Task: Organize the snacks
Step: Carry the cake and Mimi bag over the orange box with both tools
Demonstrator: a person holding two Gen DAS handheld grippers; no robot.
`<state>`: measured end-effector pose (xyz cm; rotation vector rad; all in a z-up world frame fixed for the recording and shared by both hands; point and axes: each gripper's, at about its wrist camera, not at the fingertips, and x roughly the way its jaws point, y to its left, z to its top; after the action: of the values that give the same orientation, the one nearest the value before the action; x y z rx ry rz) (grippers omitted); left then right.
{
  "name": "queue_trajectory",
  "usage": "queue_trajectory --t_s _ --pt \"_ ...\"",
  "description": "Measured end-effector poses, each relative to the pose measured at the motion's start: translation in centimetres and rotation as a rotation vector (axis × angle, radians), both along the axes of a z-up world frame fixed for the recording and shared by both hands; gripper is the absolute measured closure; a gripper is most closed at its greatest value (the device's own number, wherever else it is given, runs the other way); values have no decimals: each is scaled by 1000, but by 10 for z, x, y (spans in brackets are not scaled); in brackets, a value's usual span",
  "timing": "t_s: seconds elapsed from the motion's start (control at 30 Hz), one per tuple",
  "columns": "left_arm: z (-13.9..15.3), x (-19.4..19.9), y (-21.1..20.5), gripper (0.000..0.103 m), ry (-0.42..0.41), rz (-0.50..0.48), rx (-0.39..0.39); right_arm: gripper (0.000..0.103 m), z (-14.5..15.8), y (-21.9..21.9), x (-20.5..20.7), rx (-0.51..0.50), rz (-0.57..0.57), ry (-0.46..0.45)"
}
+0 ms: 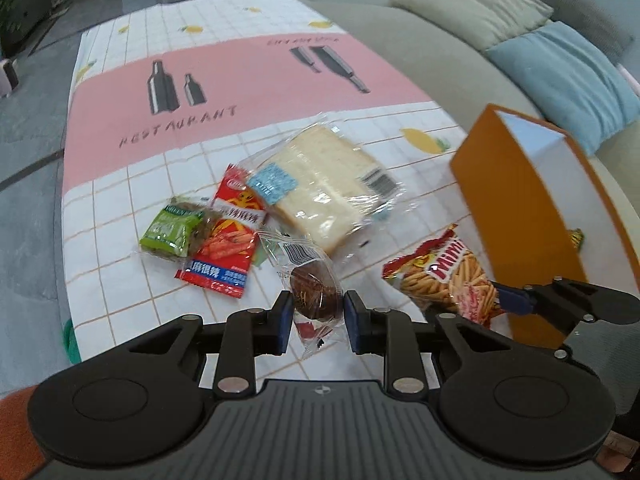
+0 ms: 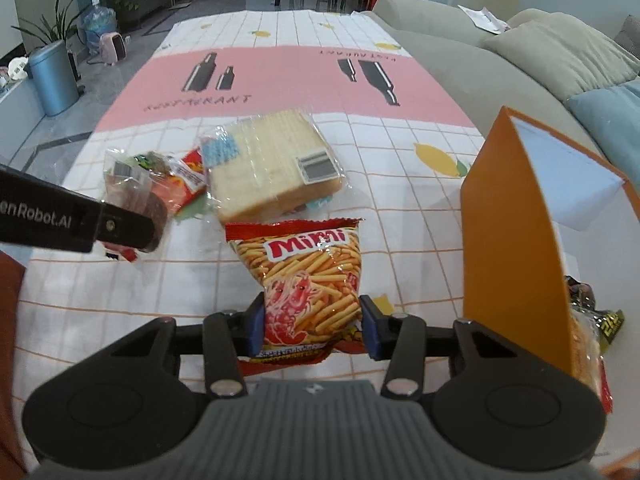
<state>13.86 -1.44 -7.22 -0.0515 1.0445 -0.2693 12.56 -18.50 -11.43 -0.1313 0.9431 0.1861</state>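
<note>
My left gripper (image 1: pixel 316 308) is shut on a small brown cake in clear wrap (image 1: pixel 314 294), lifted off the tablecloth. My right gripper (image 2: pixel 312 324) is shut on the lower part of a red Mimi stick-snack bag (image 2: pixel 308 272), which stands upright between the blue pads. An orange box (image 2: pixel 508 240) with a white inside stands to the right, with several packets (image 2: pixel 592 320) in it. On the cloth lie a wrapped loaf of sliced bread (image 1: pixel 320 192), a red packet (image 1: pixel 228 240) and a green packet (image 1: pixel 170 230). The Mimi bag (image 1: pixel 444 276) also shows at the right of the left wrist view.
The table carries a checked cloth with a pink band (image 1: pixel 240 80). A grey-green sofa (image 1: pixel 440 60) with green and blue cushions runs along the right side. A blue bin (image 2: pixel 52 76) and plants stand on the floor far left.
</note>
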Motion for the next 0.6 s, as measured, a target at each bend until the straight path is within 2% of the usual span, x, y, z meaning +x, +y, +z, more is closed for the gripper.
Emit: queue_trajectory --t_s 0.3,0.47,0.6 --pt "48 -16 -41 73 -88 -91 1 58 47 -28 -25 40 -63 -90" --pt "71 -14 -80 73 -121 -177 -8 58 72 -64 -32 69 -135 -157" --pt "81 -10 -111 72 -136 -244 -19 58 81 -101 -31 54 -213 -186"
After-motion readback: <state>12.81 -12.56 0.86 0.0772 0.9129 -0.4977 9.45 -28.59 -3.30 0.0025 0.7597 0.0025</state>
